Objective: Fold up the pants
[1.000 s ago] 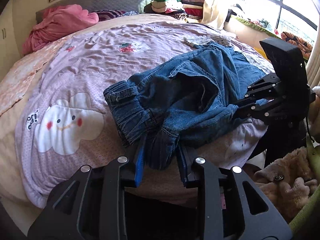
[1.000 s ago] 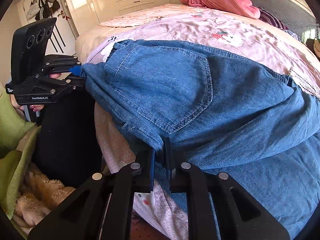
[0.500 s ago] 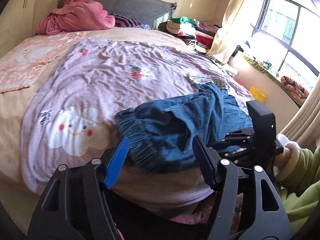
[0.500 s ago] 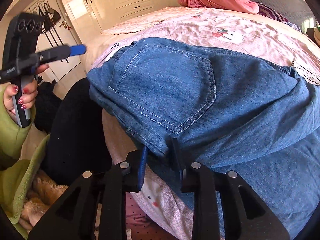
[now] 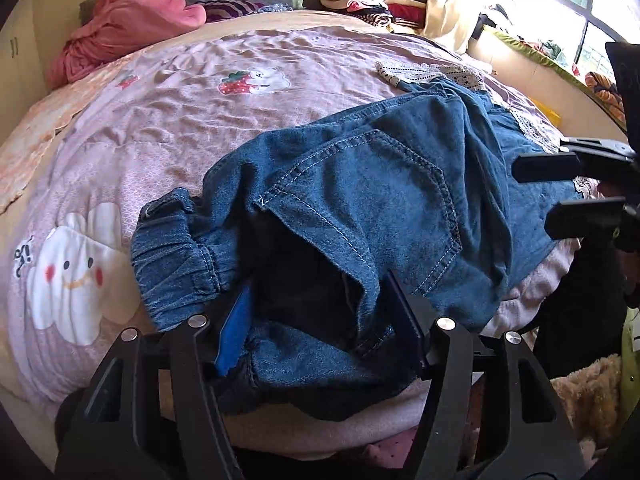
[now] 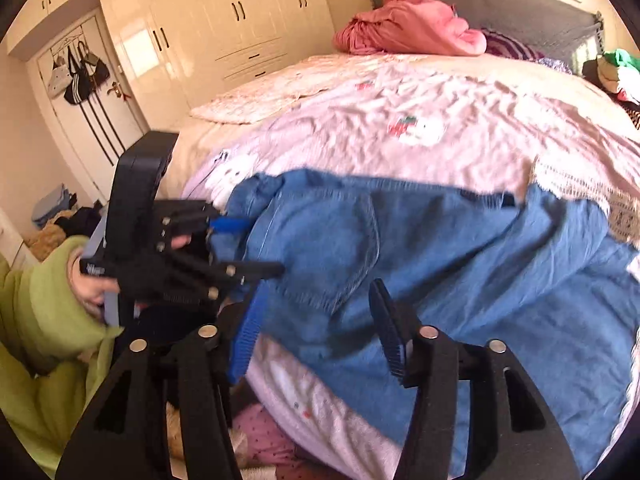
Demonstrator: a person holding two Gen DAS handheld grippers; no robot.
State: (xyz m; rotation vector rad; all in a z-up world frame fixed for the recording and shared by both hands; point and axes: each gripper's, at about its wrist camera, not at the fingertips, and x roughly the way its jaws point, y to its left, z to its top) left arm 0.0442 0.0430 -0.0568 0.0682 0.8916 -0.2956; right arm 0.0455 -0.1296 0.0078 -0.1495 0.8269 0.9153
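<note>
On the bed (image 5: 168, 120), my left hand-held gripper (image 5: 320, 320) stands spread around the elastic waistband of the denim pants (image 5: 380, 200), gripping nothing. The pants lie bunched near the mattress edge, back pocket up, not yet a flat, finished fold by my reading. My right hand-held gripper (image 6: 316, 328) is likewise spread, empty, over their edge.

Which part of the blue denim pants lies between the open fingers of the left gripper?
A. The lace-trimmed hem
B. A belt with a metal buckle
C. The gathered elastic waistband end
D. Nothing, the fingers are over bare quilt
C: in the left wrist view the left gripper is spread wide around the gathered elastic waistband end of the blue denim pants, just below the stitched back pocket.
</note>
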